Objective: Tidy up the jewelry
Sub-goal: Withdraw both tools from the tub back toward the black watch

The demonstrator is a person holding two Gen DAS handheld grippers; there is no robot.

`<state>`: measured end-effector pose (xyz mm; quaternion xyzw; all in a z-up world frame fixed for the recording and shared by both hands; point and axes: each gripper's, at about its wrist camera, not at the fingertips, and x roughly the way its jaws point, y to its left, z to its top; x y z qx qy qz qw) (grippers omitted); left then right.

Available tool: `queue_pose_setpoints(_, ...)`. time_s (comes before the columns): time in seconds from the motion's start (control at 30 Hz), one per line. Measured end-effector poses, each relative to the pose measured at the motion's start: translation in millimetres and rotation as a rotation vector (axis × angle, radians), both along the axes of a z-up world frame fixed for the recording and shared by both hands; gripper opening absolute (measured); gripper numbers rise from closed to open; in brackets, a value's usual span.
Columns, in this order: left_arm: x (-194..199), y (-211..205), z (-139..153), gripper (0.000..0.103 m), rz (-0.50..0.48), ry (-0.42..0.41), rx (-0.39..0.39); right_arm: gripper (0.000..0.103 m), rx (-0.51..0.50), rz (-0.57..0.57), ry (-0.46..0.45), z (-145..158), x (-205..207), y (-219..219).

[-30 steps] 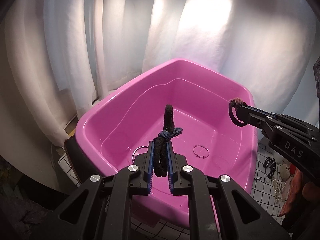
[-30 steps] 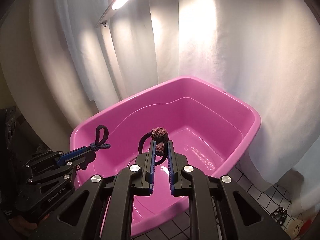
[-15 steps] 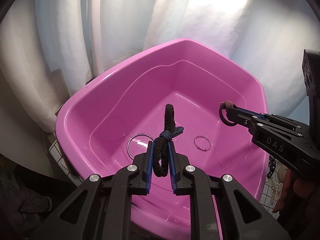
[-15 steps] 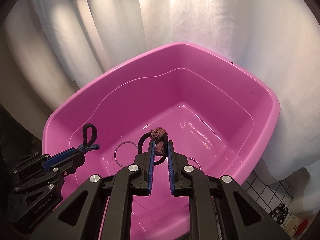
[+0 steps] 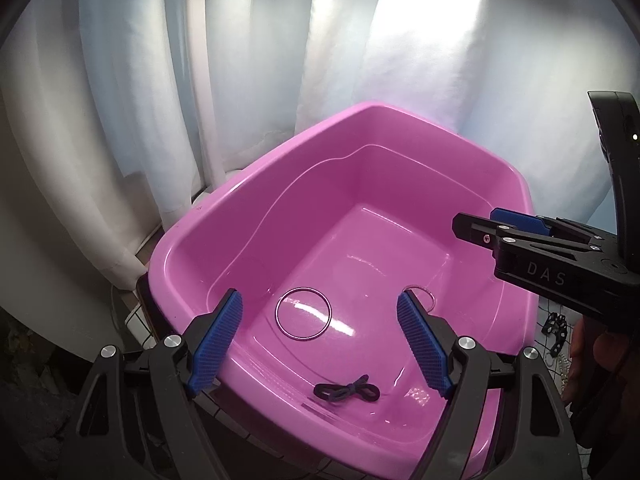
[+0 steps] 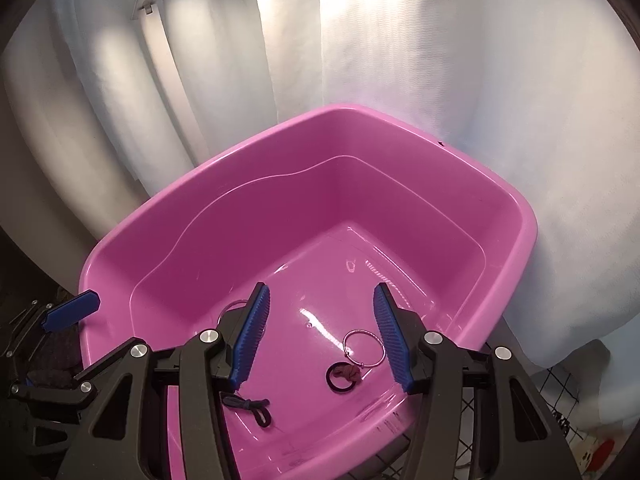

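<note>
Now both hair ties lie dropped in the tub [image 5: 400, 184]: left gripper [image 5: 320, 344] and right gripper [image 6: 320, 332] are opening with nothing between them, dark tie [image 5: 347, 391] and knotted tie [image 6: 345, 374] delivered.

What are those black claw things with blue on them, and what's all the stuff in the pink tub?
Each claw is a hand-held gripper: a person holds one in each hand, and each has a small camera looking along its two fingers. One picture comes from the left gripper, the other from the right gripper. Both hang over the pink tub, and each camera sees a bit of the other gripper at its edge. Their blue-padded jaws are opening, with nothing between them.

On the tub's bottom lie a dark hair tie, a black band with a brownish knot, a big metal ring and a smaller ring. More small things lie outside the tub, too tiny to name.
</note>
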<state>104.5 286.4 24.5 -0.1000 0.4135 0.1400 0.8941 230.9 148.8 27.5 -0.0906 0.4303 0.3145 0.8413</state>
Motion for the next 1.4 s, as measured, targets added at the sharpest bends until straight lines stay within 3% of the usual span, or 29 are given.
queue_pose_setpoints(0.3,-17,8,5,0.081,0.02,-0.028,-0.028,0.055,0.035,-0.011,-0.011,-2,-8,2)
queue_pose_setpoints(0.6,-34,12,22,0.081,0.048,-0.108,-0.044,0.057,0.109,-0.028,-0.078,13,-30,-8)
queue_pose_setpoints(0.8,-46,-3,35,0.081,0.013,-0.155,-0.026,0.057,0.169,-0.08,-0.158,33,-59,-32)
queue_pose_setpoints(1.03,-60,-38,43,0.081,-0.099,-0.187,-0.026,0.059,0.193,-0.184,-0.211,39,-105,-102)
queue_pose_setpoints(1.4,-73,-133,37,0.083,-0.305,-0.218,-0.07,0.06,0.085,-0.493,-0.181,-3,-170,-267)
